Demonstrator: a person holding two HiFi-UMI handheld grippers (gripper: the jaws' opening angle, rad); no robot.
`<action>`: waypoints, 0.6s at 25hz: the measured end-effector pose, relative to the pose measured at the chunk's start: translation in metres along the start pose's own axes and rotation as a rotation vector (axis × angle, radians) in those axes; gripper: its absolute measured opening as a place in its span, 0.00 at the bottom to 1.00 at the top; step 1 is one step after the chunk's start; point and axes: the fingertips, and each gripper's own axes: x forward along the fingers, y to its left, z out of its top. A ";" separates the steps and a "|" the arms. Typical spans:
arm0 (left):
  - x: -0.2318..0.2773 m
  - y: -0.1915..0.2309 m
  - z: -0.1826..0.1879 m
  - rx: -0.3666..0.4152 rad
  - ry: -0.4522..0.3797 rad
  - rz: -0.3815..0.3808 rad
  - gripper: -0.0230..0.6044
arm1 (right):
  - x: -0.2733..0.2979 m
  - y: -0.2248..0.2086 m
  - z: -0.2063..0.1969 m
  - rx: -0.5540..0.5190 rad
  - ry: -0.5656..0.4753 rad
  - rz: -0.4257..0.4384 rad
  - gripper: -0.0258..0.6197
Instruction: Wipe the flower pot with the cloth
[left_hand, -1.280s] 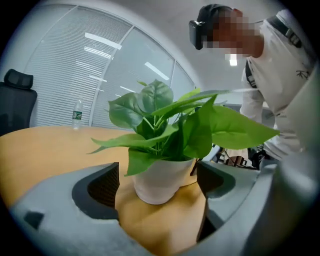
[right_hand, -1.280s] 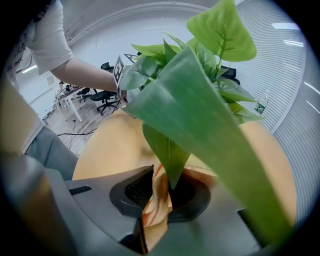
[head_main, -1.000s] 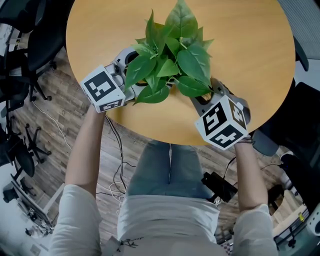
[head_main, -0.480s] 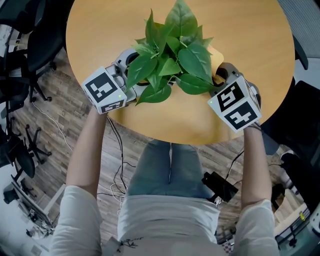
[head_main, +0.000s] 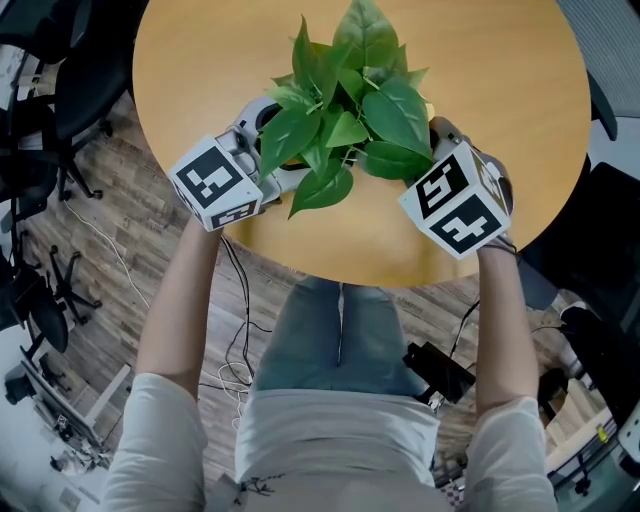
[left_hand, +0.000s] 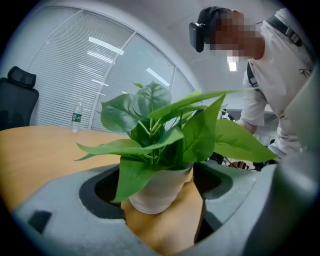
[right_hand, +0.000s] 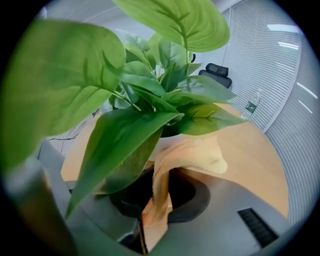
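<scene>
Pot (left_hand: 160, 192) upright near table (head_main: 480, 60) edge, leaves up, hidden by foliage from above — left gripper view shows left gripper (left_hand: 162, 200), jaws just closing, clasping it, right gripper view shows right gripper (right_hand: 155, 200) pinching cloth (right_hand: 195, 150) beside pot

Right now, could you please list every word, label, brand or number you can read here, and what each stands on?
No text is legible anywhere.
Water bottle label: green band, print too small to read.
Left gripper's marker cube and right gripper's marker cube: black-and-white square patterns, no words.
</scene>
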 end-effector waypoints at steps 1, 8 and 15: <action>0.000 0.000 0.000 -0.001 0.000 0.003 0.73 | 0.000 0.001 0.000 -0.004 0.002 0.000 0.13; 0.001 -0.001 -0.001 -0.006 -0.002 0.031 0.73 | -0.002 0.009 -0.003 -0.007 -0.004 0.010 0.13; 0.002 -0.003 -0.002 -0.015 -0.016 0.084 0.73 | -0.004 0.017 -0.005 -0.004 -0.013 0.023 0.13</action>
